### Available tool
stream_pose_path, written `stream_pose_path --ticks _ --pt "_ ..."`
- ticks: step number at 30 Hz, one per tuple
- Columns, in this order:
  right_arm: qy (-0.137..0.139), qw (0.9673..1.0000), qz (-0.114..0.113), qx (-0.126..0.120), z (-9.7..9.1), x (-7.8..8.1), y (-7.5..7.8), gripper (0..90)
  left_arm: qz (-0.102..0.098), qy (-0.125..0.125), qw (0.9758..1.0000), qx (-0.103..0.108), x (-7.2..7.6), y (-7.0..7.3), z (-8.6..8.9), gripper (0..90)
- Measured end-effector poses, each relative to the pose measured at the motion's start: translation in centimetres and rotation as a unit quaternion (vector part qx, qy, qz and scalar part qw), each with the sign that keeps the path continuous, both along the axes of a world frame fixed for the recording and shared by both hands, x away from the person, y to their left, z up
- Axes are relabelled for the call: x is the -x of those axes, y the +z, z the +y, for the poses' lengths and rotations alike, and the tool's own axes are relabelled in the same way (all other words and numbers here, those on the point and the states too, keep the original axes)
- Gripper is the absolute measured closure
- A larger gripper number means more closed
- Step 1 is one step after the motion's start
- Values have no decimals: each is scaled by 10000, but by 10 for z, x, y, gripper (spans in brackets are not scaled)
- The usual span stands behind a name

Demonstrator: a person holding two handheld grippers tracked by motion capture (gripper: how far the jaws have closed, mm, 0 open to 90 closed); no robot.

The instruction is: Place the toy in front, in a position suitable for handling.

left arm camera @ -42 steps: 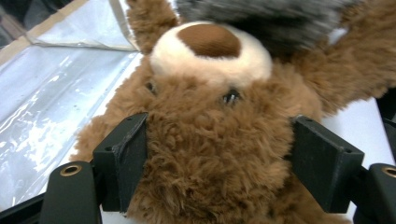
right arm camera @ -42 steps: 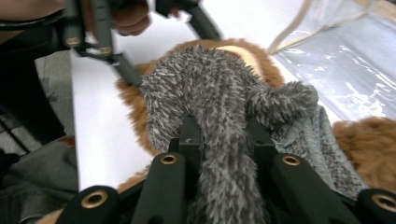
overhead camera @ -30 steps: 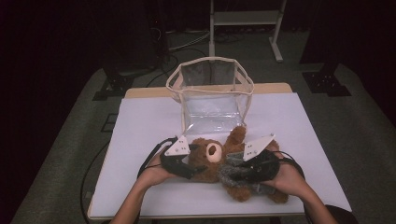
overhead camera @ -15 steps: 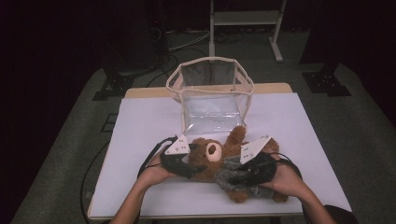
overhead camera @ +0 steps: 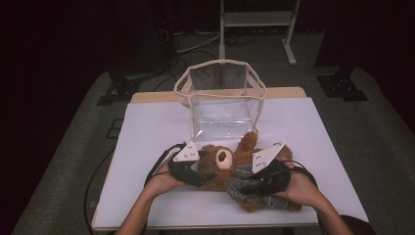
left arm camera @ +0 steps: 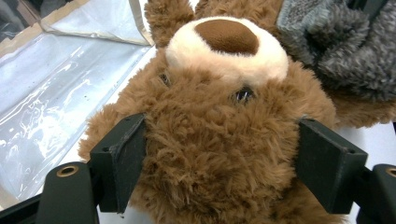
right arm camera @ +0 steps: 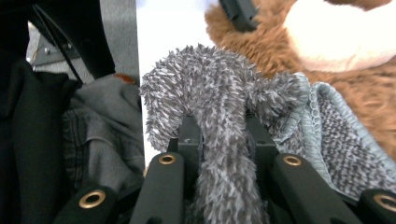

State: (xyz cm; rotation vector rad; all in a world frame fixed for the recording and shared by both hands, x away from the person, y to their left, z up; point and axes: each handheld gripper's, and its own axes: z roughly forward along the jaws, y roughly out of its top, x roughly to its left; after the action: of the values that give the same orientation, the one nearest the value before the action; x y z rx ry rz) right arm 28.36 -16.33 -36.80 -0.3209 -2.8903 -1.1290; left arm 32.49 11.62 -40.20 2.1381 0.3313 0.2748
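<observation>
A brown teddy bear lies on its back on the white table, near the front edge, its head toward the left and one paw raised toward the far side. The left gripper clasps the bear's head, its 2 black jaws pressed into the fur on either side, as the left gripper view shows. The right gripper pinches a fold of the fuzzy grey garment that wraps the bear's body, the jaws nearly closed on the fabric. Just beyond the bear stands a clear plastic bag with a cream rim, open at the top.
</observation>
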Motion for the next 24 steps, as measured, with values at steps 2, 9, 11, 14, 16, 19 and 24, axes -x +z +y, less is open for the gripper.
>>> stream_pose_path --ticks 2,9,11,14,16,19,24 --pt "71 9999 82 22 -4 -1 1 725 18 10 10000 14 0 0 0 218" --pt "-243 9986 -5 -460 -21 -5 12 726 103 -258 9996 -70 2 -2 -1 236" --pt "-464 9971 -121 -599 -19 -6 13 724 92 -357 9992 -129 5 -2 -3 236" --pt "-648 9952 -253 -695 -10 -7 11 716 83 -483 9986 -188 7 -2 -3 236" --pt "-541 9967 -333 -509 -2 -7 6 712 73 -542 9983 -216 8 -2 -2 236" --pt "-386 9983 -334 -264 2 -5 3 717 40 -461 9987 -215 6 -1 -1 238" --pt "-465 9982 -330 -201 -15 -5 11 727 137 -336 9992 -139 3 -1 0 239"
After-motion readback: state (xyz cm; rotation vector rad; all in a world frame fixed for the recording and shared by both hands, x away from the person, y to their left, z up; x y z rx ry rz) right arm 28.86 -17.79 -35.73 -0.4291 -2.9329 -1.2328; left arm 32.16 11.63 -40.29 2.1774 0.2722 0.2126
